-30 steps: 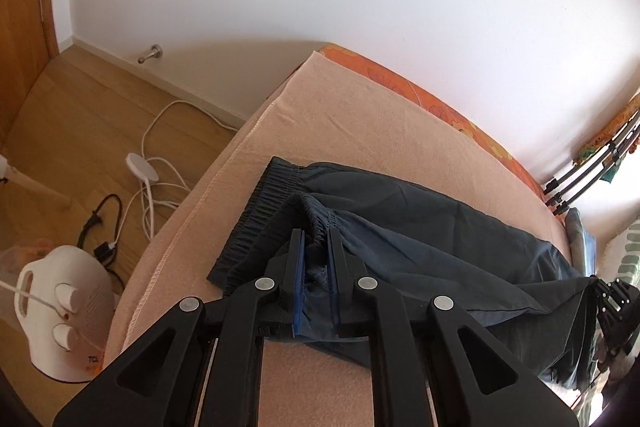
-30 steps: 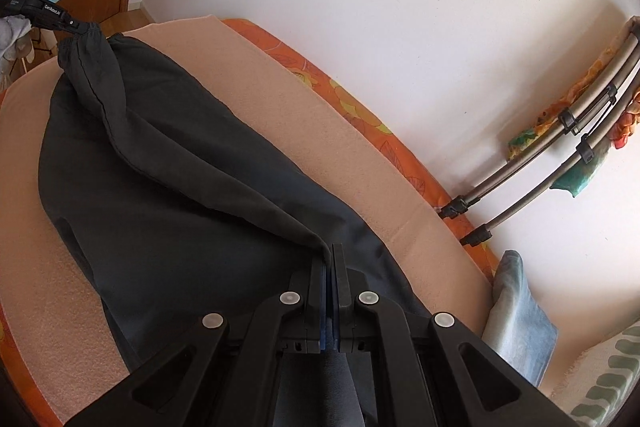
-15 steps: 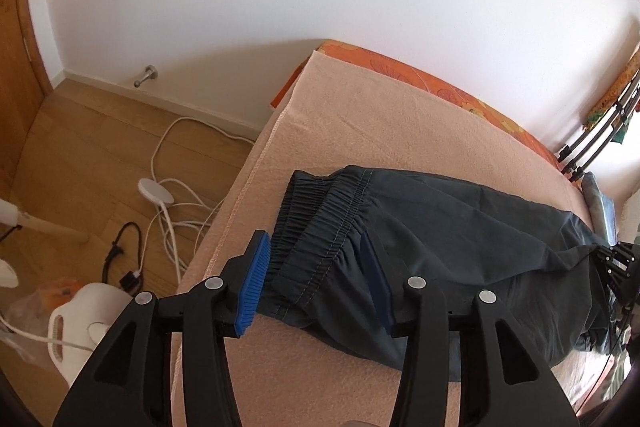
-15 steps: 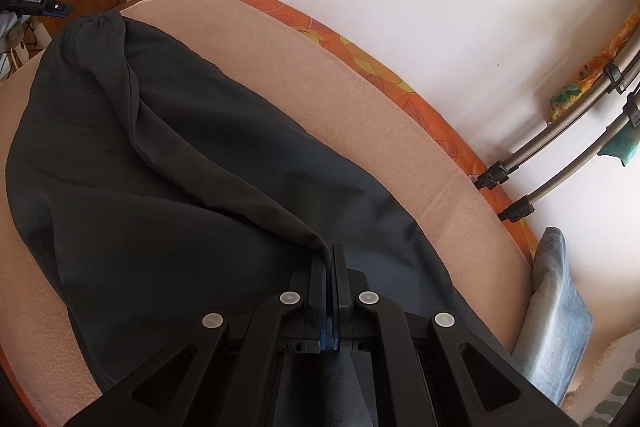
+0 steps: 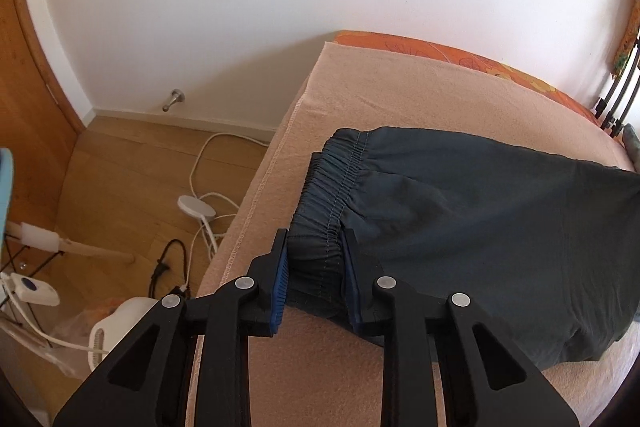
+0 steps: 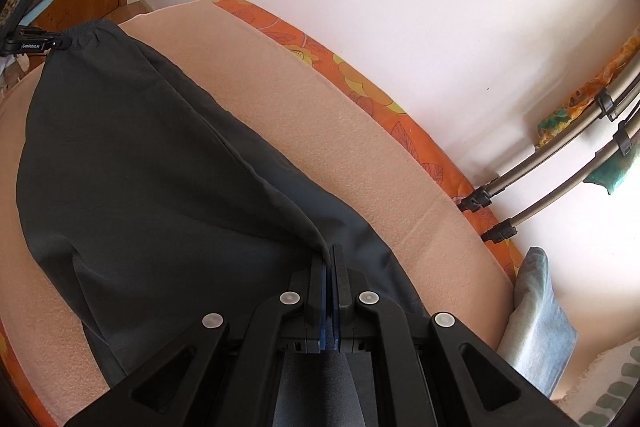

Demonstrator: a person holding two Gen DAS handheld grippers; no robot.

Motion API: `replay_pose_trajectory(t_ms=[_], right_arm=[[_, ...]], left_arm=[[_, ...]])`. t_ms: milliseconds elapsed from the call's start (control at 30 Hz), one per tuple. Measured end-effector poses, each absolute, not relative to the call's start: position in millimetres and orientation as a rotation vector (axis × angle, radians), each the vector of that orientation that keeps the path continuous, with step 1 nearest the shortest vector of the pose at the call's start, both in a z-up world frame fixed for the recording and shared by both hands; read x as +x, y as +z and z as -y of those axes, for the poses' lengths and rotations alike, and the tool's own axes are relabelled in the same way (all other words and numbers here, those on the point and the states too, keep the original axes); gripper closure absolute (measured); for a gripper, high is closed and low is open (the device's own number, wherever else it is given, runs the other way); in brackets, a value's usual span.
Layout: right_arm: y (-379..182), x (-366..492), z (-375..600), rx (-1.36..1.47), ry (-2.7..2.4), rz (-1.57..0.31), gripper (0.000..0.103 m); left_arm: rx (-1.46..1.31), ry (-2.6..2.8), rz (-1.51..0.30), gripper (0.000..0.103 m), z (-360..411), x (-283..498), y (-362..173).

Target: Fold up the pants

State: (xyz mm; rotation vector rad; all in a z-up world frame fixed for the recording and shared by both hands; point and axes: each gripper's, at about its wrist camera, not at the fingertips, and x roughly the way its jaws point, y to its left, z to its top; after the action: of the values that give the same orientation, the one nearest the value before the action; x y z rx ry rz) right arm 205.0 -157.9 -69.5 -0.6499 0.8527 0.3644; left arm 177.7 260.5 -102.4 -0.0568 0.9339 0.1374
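While the dark pants (image 5: pixel 480 227) lay stretched along the peach blanket (image 5: pixel 400 99) on the bed, both tools were pointing steeply down at the cloth. On the left side, the left gripper (image 5: pixel 314 259) stood at the near corner of the elastic waistband (image 5: pixel 340 179), close to the blanket's stitched edge. Its jaws were closing, with the gathered corner of the waistband between the blue pads (image 5: pixel 281 275); whether the pads already pressed the cloth I cannot tell for sure, but they stood against its two sides. In the right wrist view this same tool appeared at the far left end of the pants, and small white writing on its black finger read about "GenRobot.AI" (image 6: pixel 32 45). Further to the right, the right gripper (image 6: pixel 331 259) was fully closed on a raised fold of the pants (image 6: pixel 160 187) near the leg end, so the cloth rose in a ridge toward its tips. Beside the bed's right end lay a light blue folded cloth (image 6: pixel 536 311).
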Motion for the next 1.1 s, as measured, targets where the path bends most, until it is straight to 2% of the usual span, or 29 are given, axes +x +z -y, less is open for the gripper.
replay_pose_trajectory(t_ms=[100,367,567,600,633,700,900,1100], right_arm=[[-68,219,149,-0.668,0.363,-0.854,0.103],[-90,254,131,-0.713,0.335,-0.886,0.103],[-108,267,133,-0.708,0.343,-0.948,0.103],[-106,267,136,-0.682,0.360,-0.957,0.098],[-105,266,139,-0.654,0.379,-0.969,0.076],[-98,261,146,-0.607,0.393,-0.963,0.057],[-54,231,179,-0.477,0.415,-0.911,0.056],[-7,163,244,-0.360,0.400,-0.839,0.056]], left_arm=[[-0.033,0.144,-0.969,0.076,-265,174,-106],[-0.025,0.161,-0.974,0.076,-263,189,-115],[-0.049,0.186,-0.993,0.056,-268,190,-114],[-0.045,0.196,-0.989,0.053,-270,187,-111],[-0.048,0.199,-0.982,0.052,-271,184,-107],[-0.057,0.205,-0.962,0.052,-273,178,-97],[-0.003,0.167,-0.859,0.052,-243,158,-52],[0.027,0.067,-0.810,0.052,-193,146,-21]])
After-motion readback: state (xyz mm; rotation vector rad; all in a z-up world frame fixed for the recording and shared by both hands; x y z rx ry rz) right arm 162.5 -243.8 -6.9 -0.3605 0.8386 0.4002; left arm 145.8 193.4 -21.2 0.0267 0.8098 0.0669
